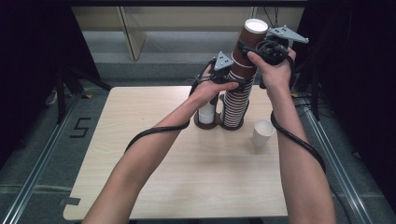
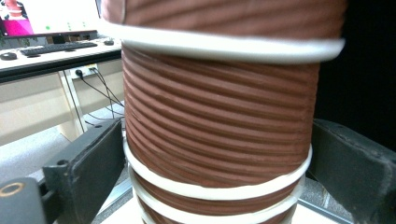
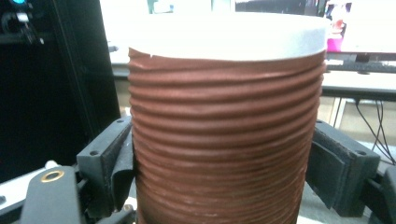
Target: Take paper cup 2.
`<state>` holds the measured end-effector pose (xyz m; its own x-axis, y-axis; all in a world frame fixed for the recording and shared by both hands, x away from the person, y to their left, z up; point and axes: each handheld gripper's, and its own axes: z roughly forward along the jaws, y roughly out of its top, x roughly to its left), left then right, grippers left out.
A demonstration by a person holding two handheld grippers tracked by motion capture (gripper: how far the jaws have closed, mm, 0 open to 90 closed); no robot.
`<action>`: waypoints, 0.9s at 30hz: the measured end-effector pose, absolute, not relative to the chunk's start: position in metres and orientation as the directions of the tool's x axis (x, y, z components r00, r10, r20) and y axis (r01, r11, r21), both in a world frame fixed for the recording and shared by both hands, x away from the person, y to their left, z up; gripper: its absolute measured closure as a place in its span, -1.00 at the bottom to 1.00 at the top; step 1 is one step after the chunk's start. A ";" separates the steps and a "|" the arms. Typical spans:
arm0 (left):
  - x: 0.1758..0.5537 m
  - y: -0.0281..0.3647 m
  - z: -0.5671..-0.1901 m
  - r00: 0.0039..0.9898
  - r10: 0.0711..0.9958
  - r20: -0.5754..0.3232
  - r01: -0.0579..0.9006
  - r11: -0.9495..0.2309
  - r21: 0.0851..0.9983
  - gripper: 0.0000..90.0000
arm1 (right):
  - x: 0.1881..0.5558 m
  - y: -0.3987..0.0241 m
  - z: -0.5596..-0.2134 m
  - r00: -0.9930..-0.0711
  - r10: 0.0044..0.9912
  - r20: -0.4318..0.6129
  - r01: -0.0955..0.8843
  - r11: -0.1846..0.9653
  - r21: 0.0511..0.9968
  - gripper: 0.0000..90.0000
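Observation:
A tall stack of brown ribbed paper cups (image 1: 236,105) with white rims stands on the far part of the wooden table (image 1: 187,177). My left gripper (image 1: 236,79) is shut on the stack partway up; in the left gripper view its jaws (image 2: 217,154) press both sides of a ribbed cup (image 2: 219,121). My right gripper (image 1: 252,46) is shut on the top cup (image 1: 252,32), which leans a little to the right. Seen along the right gripper (image 3: 224,158), both pads touch that cup's wall (image 3: 224,116) below its white rim.
A single white paper cup (image 1: 263,134) stands upright right of the stack's foot. A short white cup in a brown base (image 1: 207,115) sits left of the stack, partly behind my left hand. A desk with a keyboard (image 2: 56,46) lies beyond the table.

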<state>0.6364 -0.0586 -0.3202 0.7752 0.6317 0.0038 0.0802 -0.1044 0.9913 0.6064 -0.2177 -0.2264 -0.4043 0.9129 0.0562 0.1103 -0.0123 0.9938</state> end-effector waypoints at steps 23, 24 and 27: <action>0.632 -0.055 -0.317 0.771 0.634 0.065 0.045 -0.155 0.987 -0.86 | 0.588 -0.229 -0.205 -0.425 0.896 0.124 -0.084 -0.176 0.981 -0.57; 0.632 -0.055 -0.316 0.770 0.634 0.073 0.040 -0.162 0.986 -0.86 | 0.587 -0.230 -0.204 -0.423 0.898 0.121 -0.089 -0.174 0.981 -0.57; 0.627 -0.053 -0.312 0.772 0.629 0.090 0.017 -0.162 0.987 -0.89 | 0.584 -0.234 -0.200 -0.430 0.893 0.138 -0.101 -0.199 0.975 -0.57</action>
